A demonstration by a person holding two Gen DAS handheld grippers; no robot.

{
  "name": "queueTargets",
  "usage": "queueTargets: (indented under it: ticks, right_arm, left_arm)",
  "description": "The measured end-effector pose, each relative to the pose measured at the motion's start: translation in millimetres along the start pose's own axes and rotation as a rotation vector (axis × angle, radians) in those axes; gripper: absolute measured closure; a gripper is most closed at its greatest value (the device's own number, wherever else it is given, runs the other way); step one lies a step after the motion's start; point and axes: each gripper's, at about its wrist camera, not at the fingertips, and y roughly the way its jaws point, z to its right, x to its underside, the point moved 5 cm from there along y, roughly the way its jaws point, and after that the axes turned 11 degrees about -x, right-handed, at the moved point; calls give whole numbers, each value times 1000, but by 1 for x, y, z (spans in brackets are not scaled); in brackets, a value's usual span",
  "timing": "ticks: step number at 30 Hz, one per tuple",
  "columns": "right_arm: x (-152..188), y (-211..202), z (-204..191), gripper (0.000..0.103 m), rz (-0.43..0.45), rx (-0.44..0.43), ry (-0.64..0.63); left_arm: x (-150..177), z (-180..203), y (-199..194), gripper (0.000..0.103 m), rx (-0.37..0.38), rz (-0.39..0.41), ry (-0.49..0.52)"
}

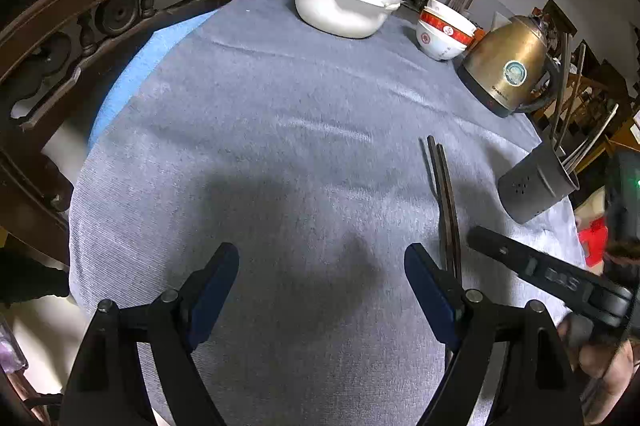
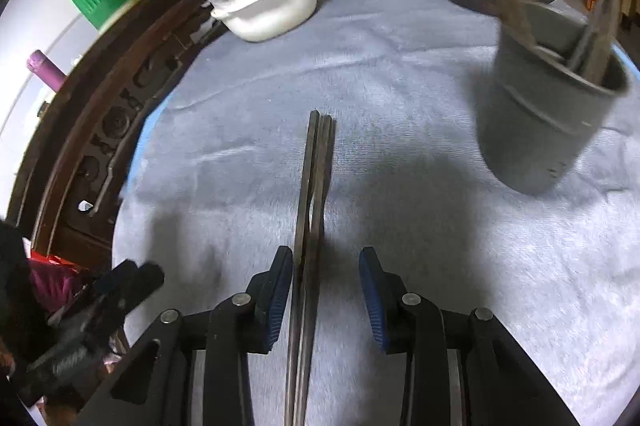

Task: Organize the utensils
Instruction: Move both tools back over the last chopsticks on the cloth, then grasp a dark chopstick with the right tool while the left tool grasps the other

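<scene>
Right gripper [image 2: 325,290] astride chopsticks [image 2: 316,178], agape.

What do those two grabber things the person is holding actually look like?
Each hand-held gripper, left and right, has two black angular arms joined by silver round pivot pins, ending in dark blue ribbed pads. Seen from the left camera, the right one's side bears pale lettering.
</scene>
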Motion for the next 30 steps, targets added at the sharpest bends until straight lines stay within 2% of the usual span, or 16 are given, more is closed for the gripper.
queueTargets:
  ticks: [4,11,16,20,22,23,27,30]
  right_arm:
    - [1,14,-2,72,-45,22,-6]
    - [0,8,7,78,-53,82,-19]
    - [-1,4,18,77,-74,54,12]
    - [-6,5,17,77,-53,51,14]
    - [-5,4,19,91,-62,60,13]
    - [-4,3,20,94,-73,58,7]
    - [11,-18,36,97,-107,117,-48]
    - [20,-36,58,97,-111,139,-36]
  left_arm:
    - [1,0,2,18,8,-3,1]
    - [-2,11,5,18,19,-15,15]
    - [-6,28,7,18,24,-14,54]
    - [-8,33,4,18,16,-5,58]
    - [-9,35,5,18,10,-12,67]
    - [-10,38,5,18,10,-17,73]
    - [-12,59,7,18,13,-24,119]
    - [-10,86,12,18,17,-47,176]
